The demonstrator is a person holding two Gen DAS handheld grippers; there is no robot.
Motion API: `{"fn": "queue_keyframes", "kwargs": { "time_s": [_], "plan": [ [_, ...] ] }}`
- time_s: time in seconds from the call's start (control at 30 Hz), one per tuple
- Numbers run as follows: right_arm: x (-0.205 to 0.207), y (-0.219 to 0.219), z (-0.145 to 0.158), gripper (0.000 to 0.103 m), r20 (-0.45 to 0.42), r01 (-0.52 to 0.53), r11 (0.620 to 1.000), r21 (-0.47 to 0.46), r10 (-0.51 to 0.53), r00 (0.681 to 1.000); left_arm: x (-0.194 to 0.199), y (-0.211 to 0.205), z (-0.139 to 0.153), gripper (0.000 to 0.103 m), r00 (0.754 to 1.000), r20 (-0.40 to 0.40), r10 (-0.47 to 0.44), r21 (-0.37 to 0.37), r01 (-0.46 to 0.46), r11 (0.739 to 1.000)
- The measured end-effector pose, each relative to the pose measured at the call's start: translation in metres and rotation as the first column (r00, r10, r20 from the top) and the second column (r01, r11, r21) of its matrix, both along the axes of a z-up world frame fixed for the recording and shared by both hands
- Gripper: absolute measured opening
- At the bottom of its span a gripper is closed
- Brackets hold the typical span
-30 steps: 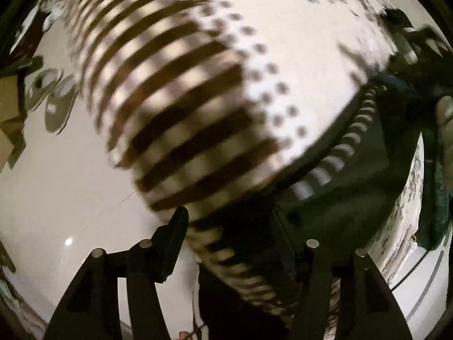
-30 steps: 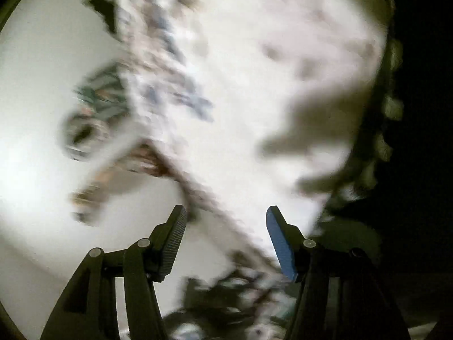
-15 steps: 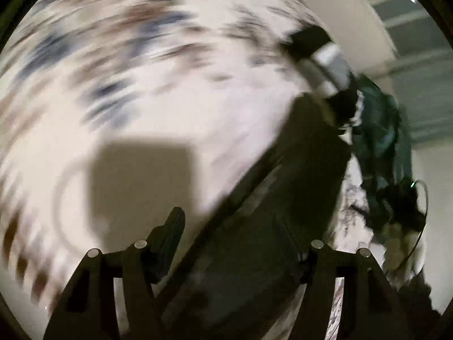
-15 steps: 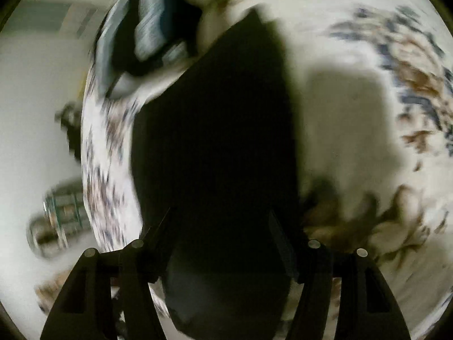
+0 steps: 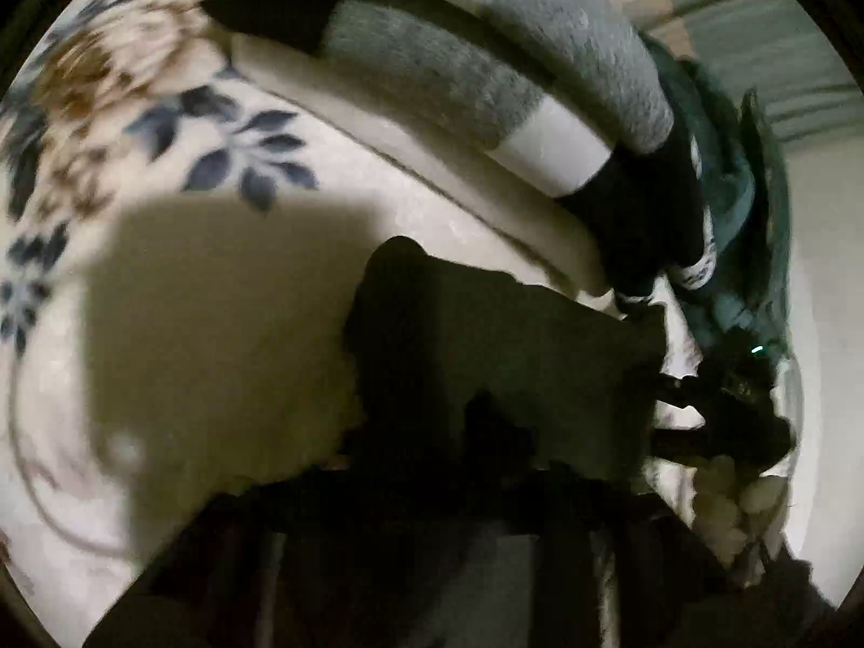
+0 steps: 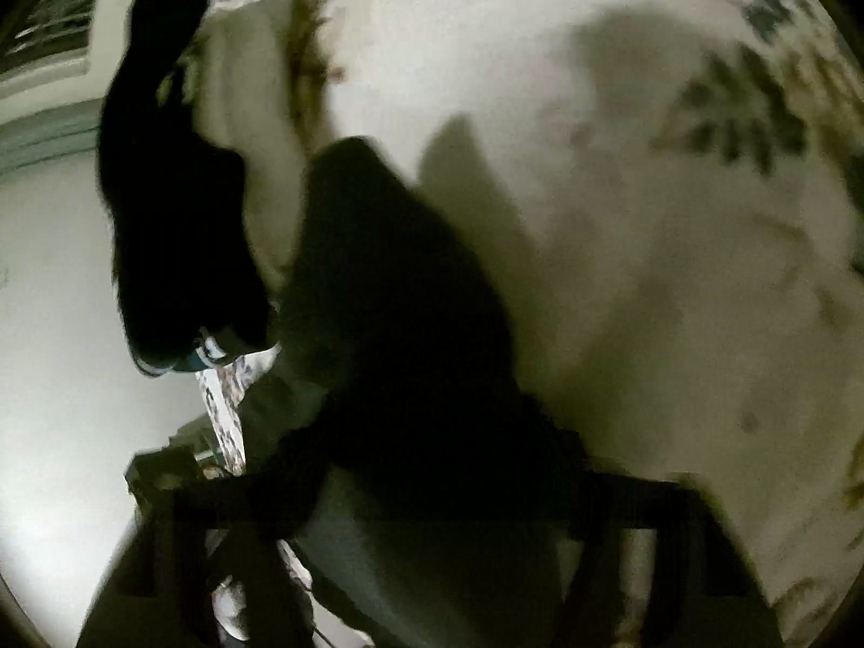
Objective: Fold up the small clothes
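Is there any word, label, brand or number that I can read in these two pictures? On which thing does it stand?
None: no readable text in either view.
Floral sheet: only printed leaves and flowers, no letters.
Striped socks: grey, white and black bands, no label showing.
Dark garment: too dark and blurred to show any tag.
Small green light: a lamp, not a sign.

Taking the dark garment (image 5: pixel 502 345) as the mark, the flowered sheet (image 5: pixel 216 281) lies bare and flat beside it, to its left in the left wrist view and to its right in the right wrist view (image 6: pixel 675 270), so a gripper could pass there. Beyond the garment, a stack of folded grey, white and black clothes (image 5: pixel 486 75) blocks the far side. In the right wrist view another black piece (image 6: pixel 173 205) lies just left of the garment, narrowing that side.
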State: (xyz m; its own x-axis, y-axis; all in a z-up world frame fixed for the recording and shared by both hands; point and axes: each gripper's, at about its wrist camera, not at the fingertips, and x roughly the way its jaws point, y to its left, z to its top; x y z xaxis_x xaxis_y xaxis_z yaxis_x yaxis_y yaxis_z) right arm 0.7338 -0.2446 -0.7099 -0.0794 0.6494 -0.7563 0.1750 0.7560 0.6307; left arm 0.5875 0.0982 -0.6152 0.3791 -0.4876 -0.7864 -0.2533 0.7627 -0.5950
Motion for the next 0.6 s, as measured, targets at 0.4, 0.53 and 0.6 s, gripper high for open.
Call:
{"fn": "queue_keyframes", "kwargs": {
  "time_s": [0.4, 0.53, 0.6],
  "plan": [
    [-0.038, -0.014, 0.045, 0.065, -0.019, 0.026, 0.994, -0.102, -0.028, 0.999, -0.043, 0.017, 0.033, 0.051, 0.999, -0.029, -0.025, -0.114, 0.022, 0.993],
    [-0.118, -0.028, 0.079, 0.065, -0.043, -0.035, 0.995, -0.093, 0.031, 0.999, -0.116, 0.026, 0.068, 0.055, 1.000, 0.010, -0.021, -0.083, 0.021, 0.996],
    [-0.174, -0.032, 0.088, 0.065, -0.079, -0.067, 0.993, -0.095, 0.060, 0.995, -0.164, 0.021, 0.077, 0.056, 1.000, -0.014, -0.014, -0.071, 0.013, 0.997]
  ]
}}
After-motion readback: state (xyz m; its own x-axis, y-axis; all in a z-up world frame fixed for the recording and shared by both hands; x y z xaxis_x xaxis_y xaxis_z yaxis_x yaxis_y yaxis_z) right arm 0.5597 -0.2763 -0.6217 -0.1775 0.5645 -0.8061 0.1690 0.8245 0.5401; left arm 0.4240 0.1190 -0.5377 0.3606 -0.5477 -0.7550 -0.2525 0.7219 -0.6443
